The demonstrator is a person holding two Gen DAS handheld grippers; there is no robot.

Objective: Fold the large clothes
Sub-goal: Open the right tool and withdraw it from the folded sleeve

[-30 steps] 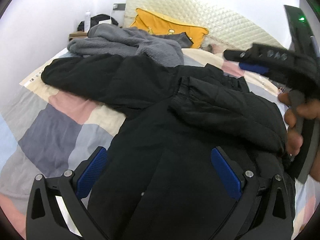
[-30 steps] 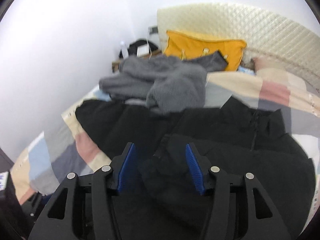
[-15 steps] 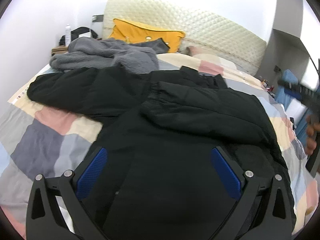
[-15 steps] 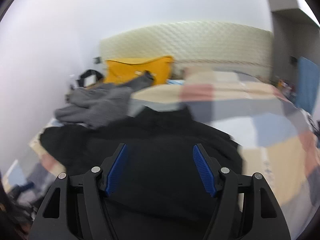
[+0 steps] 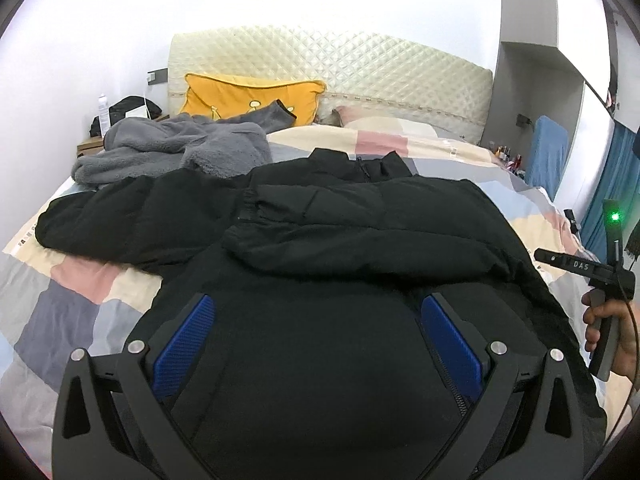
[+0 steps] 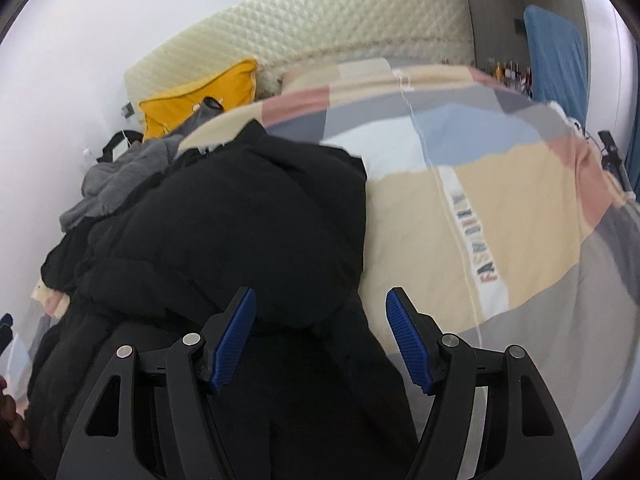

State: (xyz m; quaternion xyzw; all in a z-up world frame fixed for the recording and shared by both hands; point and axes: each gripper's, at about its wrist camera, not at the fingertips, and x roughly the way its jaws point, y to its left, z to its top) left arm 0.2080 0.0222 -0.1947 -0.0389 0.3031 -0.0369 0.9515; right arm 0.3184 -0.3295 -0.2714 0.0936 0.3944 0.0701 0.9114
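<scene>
A black puffy jacket [image 5: 360, 240] lies spread on the bed. Its right sleeve [image 5: 360, 216] is folded across the chest, and the other sleeve [image 5: 120, 216] stretches out to the left. My left gripper [image 5: 316, 304] hovers open over the jacket's lower body with nothing between its pads. My right gripper [image 6: 322, 294] is open too and hangs over the jacket's right edge [image 6: 352, 240], holding nothing. In the left wrist view a hand [image 5: 600, 316] holds that gripper beyond the jacket's right side.
A grey fleece garment [image 5: 176, 148] is heaped at the jacket's upper left, in front of a yellow pillow [image 5: 248, 96] and the quilted headboard [image 5: 340, 64]. The patchwork bedcover [image 6: 500, 200] lies bare to the right of the jacket. A nightstand [image 5: 92, 144] stands far left.
My right gripper opened wider, left the sleeve cuff lying across the jacket and swung down to the jacket's right side. The left gripper shifted a little and stayed open.
</scene>
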